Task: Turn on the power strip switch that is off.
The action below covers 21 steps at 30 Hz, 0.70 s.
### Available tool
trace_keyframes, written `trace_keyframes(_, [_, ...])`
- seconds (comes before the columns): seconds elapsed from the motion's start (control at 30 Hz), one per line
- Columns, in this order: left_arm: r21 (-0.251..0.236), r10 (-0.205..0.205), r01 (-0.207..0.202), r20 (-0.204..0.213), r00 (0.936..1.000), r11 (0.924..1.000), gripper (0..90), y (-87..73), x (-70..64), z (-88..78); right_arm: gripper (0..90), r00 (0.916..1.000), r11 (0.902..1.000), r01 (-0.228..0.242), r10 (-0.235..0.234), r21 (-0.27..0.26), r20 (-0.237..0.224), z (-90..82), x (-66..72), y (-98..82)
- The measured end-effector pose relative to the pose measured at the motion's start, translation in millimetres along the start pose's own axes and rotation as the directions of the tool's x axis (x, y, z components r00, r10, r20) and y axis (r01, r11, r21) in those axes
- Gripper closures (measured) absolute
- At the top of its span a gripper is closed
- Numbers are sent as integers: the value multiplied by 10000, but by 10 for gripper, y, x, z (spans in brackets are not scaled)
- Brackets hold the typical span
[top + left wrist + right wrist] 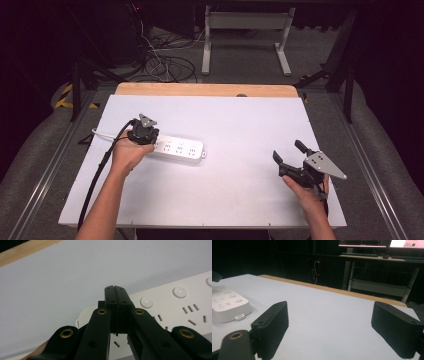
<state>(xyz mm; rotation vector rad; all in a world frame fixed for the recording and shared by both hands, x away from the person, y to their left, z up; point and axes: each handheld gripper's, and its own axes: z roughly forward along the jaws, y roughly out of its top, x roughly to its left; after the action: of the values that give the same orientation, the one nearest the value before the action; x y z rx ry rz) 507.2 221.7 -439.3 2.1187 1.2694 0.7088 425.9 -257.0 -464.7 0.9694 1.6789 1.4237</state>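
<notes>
With my left gripper clenched empty over the power strip left of centre, I judge I'm pressing its switch button next, while my right gripper waits released.

right claw gapes over table, power strip nearby.

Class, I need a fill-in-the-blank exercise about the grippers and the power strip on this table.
1. The left gripper, over the white power strip, has its jaws ____.
2. The right gripper has its jaws ____.
3. The power strip lies on a ____ table.

Missing words: shut; open; white
</notes>
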Motion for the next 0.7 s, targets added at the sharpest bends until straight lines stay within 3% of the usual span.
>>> trace_keyframes(0.13, [441,-28,27,33,10000,9990,899,-26,-3,87,149,10000,10000,-9,9,10,-13,4,-5,-4])
trace_keyframes(0.5, [548,-113,106,127,9999,9984,898,-35,18,146,151,10000,10000,-8,8,76,-24,12,11,-5])
trace_keyframes(0.7, [385,-367,358,237,9990,9986,900,-37,3,184,152,10000,10000,11,-11,73,-12,11,19,1])
